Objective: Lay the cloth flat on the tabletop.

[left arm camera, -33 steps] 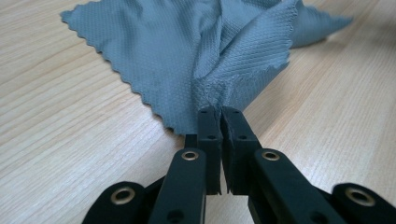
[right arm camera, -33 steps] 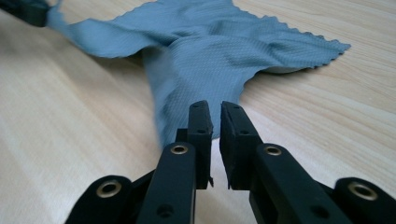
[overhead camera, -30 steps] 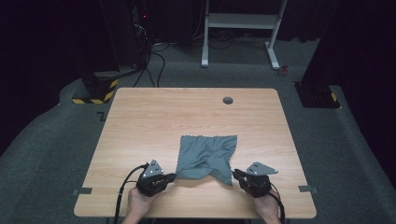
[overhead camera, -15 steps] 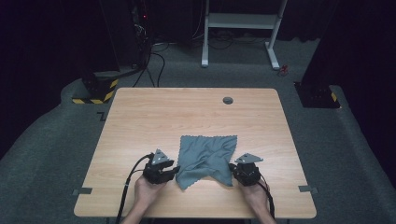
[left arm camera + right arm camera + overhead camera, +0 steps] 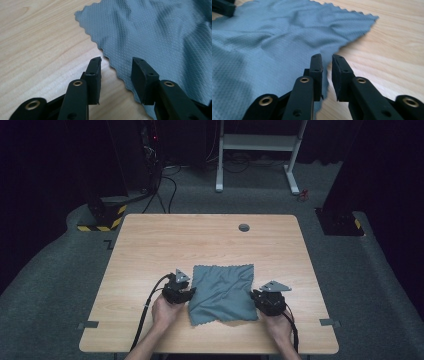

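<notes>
- The grey cloth (image 5: 222,292) lies flat on the table (image 5: 150,245), near the person.
- The left gripper (image 5: 116,68) is wide open over the cloth's zigzag edge.
- The right gripper (image 5: 327,62) is nearly closed at the other edge.
- Both should pinch just the edge, then lift together.

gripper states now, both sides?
Left gripper: open, jaws astride the grey cloth edge.
Right gripper: open, narrow gap, at the cloth's edge.

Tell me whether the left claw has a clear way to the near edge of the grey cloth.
Probably yes: the left claw stands open right at the scalloped edge of the grey textured cloth, with nothing lying between them.
</notes>
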